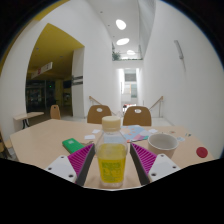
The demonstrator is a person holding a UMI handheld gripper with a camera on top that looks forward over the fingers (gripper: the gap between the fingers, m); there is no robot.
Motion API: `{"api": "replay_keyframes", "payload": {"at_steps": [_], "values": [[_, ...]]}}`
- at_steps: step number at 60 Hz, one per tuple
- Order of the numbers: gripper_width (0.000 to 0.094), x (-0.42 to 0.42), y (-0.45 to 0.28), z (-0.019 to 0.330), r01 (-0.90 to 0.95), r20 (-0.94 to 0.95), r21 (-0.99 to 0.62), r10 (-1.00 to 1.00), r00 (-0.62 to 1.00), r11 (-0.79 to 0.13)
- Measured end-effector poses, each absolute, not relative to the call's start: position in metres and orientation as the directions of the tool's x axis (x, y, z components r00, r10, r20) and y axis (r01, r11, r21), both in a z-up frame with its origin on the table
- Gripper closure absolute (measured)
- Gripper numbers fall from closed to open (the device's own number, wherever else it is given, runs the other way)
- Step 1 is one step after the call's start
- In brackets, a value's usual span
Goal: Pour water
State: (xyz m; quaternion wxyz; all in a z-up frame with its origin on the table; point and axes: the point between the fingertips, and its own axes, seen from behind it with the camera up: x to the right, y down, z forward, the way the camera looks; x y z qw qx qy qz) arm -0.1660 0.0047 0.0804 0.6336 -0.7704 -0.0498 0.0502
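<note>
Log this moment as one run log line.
gripper: shut on bottle | bottle: upright, capped | cup: on table, right of gripper | pour: not begun

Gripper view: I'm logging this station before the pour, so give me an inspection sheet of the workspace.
Surface: light table, mostly bare.
Job's things: bottle, yellow liquid, white cap on, upright between the tool's fingers; cup right of it, upright.
Clutter: green object left of the bottle; red disc at far right.
Grippers: tool with pads against the bottle's sides.
Cables: nothing seen.
Surroundings: two chairs behind the table, white hall, ceiling lights.
</note>
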Motion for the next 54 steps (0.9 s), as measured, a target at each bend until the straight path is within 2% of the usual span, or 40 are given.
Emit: {"api": "replay_keyframes", "payload": {"at_steps": [5, 7, 8, 13, 19, 25, 31, 37, 42, 45, 46, 48, 54], "values": [[0.0216, -0.175, 0.021, 0.079, 0.017, -0.01, -0.982, 0.146, 0.989, -0.186], [0.0306, -0.174, 0.026, 0.078, 0.033, 0.006, -0.982, 0.143, 0.99, -0.186], [0.0415, -0.173, 0.028, 0.076, 0.04, 0.014, -0.981, 0.138, 0.99, -0.188], [0.0441, -0.17, 0.027, 0.077, 0.066, 0.042, -0.982, 0.132, 0.99, -0.179], [0.0568, -0.17, 0.03, 0.074, 0.035, 0.007, -0.982, 0.15, 0.989, -0.186], [0.0596, -0.168, 0.034, 0.081, -0.081, -0.11, -0.978, 0.144, 0.983, -0.191], [0.0596, -0.161, 0.038, 0.113, -0.324, -0.345, -0.93, 0.112, 0.932, -0.173], [0.0596, -0.146, 0.044, 0.147, -0.679, -0.702, -0.71, 0.115, 0.703, -0.184], [0.0596, -0.128, 0.056, 0.153, -0.876, -0.899, -0.437, 0.083, 0.429, -0.204], [0.0594, -0.123, 0.06, 0.15, -0.933, -0.962, -0.272, 0.056, 0.267, -0.237], [0.0595, -0.136, 0.058, 0.158, -0.953, -0.977, -0.212, 0.029, 0.21, -0.217], [0.0595, -0.125, 0.058, 0.144, -0.957, -0.991, -0.135, 0.024, 0.133, -0.257], [0.0596, -0.128, 0.043, 0.135, -0.947, -0.994, 0.112, -0.039, -0.105, -0.301]]}}
